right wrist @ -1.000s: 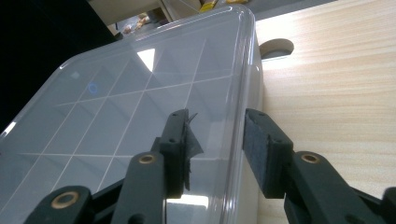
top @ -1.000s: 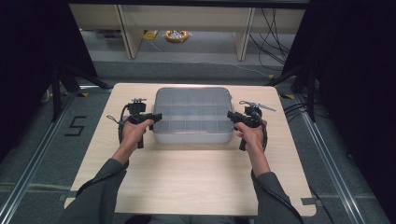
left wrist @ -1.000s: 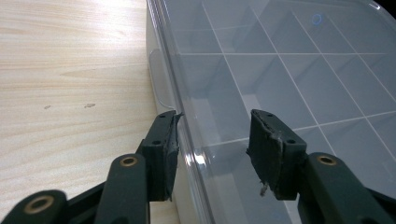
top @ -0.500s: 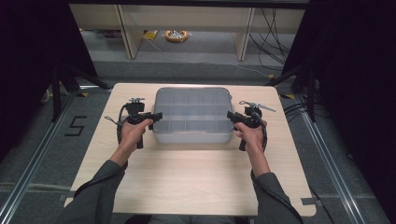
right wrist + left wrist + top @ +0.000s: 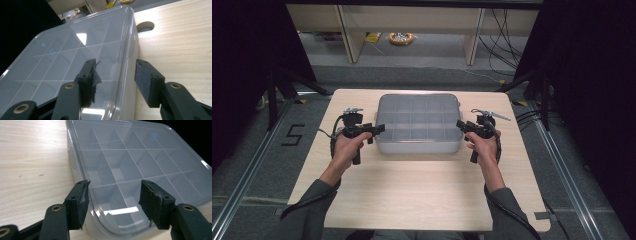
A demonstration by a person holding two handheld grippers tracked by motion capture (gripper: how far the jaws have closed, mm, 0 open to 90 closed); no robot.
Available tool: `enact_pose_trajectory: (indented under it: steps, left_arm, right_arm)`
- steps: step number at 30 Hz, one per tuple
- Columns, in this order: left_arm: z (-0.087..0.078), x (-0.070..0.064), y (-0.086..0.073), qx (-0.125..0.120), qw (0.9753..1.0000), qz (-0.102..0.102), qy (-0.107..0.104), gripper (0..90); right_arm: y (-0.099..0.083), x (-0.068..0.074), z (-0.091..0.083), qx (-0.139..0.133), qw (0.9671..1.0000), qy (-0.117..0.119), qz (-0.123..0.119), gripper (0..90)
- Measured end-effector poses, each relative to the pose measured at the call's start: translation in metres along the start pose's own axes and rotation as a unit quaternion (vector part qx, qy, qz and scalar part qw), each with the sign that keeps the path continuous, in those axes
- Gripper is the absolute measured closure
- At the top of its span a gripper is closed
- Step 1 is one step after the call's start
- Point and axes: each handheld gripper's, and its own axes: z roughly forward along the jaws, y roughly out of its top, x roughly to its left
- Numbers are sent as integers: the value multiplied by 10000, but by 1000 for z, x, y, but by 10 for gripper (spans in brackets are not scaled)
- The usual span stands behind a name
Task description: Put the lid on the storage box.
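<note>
We hold the left hand-held gripper (image 5: 379, 128) and the right hand-held gripper (image 5: 458, 125) wide apart in their jaws, each at a near corner of the clear plastic compartment box with its lid on (image 5: 419, 122). The box sits toward the far middle of the pale wooden counter (image 5: 422, 195).

Translucent greyish, perhaps clear, divided box (image 5: 419, 124), pale wood-grain table (image 5: 422, 192), black grippers

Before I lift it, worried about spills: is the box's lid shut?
Shut: the clear lid lies flat on the box, rim flush all round.
</note>
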Motion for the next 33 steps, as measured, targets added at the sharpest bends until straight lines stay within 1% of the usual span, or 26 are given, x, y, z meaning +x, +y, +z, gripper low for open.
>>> enact_pose_trajectory:
  steps: [1, 2, 3, 6, 7, 8, 9, 10, 11, 12, 13, 14, 16, 17, 19, 20, 23, 25, 26, 27, 28, 29, 30, 31, 32, 33]
  left_arm:
    - [-1, -1, -1, -23, 10000, -14, -21, 394]
    - [-4, -1, -3, -31, 10000, 4, -59, 390]
    - [-6, -1, -4, 2, 10000, 20, -93, 384]
    - [-11, -1, -9, -145, 9996, -48, -253, 380]
    - [-12, 0, -11, -119, 9996, -42, -269, 379]
    - [-12, 0, -13, -109, 9995, -36, -298, 375]
    - [-13, 0, -15, -134, 9994, -64, -306, 372]
    - [-14, 0, -16, -130, 9994, -71, -327, 367]
    - [-15, 0, -18, -133, 9993, -92, -336, 361]
    - [-15, 0, -20, -164, 9991, -93, -370, 355]
    - [-16, 0, -22, -171, 9991, -84, -381, 353]
    - [-18, 0, -24, -200, 9988, -113, -433, 351]
    - [-20, -1, -28, -139, 9989, -97, -432, 344]
    - [-21, -2, -29, -159, 9987, -111, -465, 333]
    - [-23, -3, -30, -162, 9988, -93, -450, 322]
    - [-24, -3, -31, -103, 9989, -70, -444, 313]
    - [-26, -4, -33, -94, 9988, -100, -463, 295]
    - [-26, -6, -34, -88, 9989, -77, -459, 288]
    - [-27, -7, -34, -80, 9989, -44, -462, 285]
    - [-27, -7, -35, -76, 9989, -2, -472, 284]
    - [-27, -9, -35, -79, 9990, 8, -448, 281]
    - [-27, -9, -36, -64, 9989, 33, -471, 279]
    - [-27, -9, -36, -66, 9988, 30, -484, 278]
    - [-27, -10, -37, -66, 9989, 32, -473, 274]
    - [-28, -10, -38, -49, 9988, 45, -491, 270]
    - [-28, -10, -38, -54, 9987, 54, -496, 268]
  right_arm:
    - [0, 0, -1, -3, 10000, -6, 12, 516]
    - [0, -4, -1, -63, 9997, 0, -244, 513]
    - [-1, -4, -2, -84, 9997, -2, -241, 508]
    - [-1, -5, -6, -83, 9997, 59, -240, 487]
    - [-3, 5, -11, 121, 9991, 58, 400, 481]
    - [-3, -1, -9, -43, 10000, 64, -60, 475]
    - [-3, -3, -10, -80, 9997, 78, -219, 467]
    - [-3, -3, -11, -85, 9996, 104, -245, 462]
    - [-3, 3, -14, 2, 9999, 120, 106, 459]
    - [-4, 5, -15, 33, 9997, 169, 174, 453]
    - [-4, 4, -15, -37, 9999, 114, 7, 442]
    - [-4, 4, -15, -69, 9999, 129, -52, 434]
    - [-6, 3, -16, -137, 9993, 159, -320, 421]
    - [-7, 6, -17, -132, 9995, 120, -270, 410]
    - [-9, 6, -18, -206, 9988, 70, -443, 390]
    - [-10, 12, -21, -115, 9998, 106, -150, 386]
    - [-15, 11, -24, -162, 9996, 145, -201, 375]
    - [-18, 12, -28, -125, 9996, 227, -101, 374]
    - [-19, 10, -27, -149, 9994, 212, -208, 369]
    - [-20, 10, -26, -52, 9996, 238, -167, 362]
    - [-20, 10, -27, -28, 9996, 247, -131, 362]
    - [-20, 9, -27, -44, 9994, 279, -183, 361]
    - [-20, 11, -28, -7, 9995, 303, -107, 358]
    - [-21, 10, -26, -61, 9994, 269, -200, 355]
    - [-22, 10, -27, -24, 9995, 272, -155, 351]
    - [-22, 11, -30, 48, 9996, 289, 6, 347]
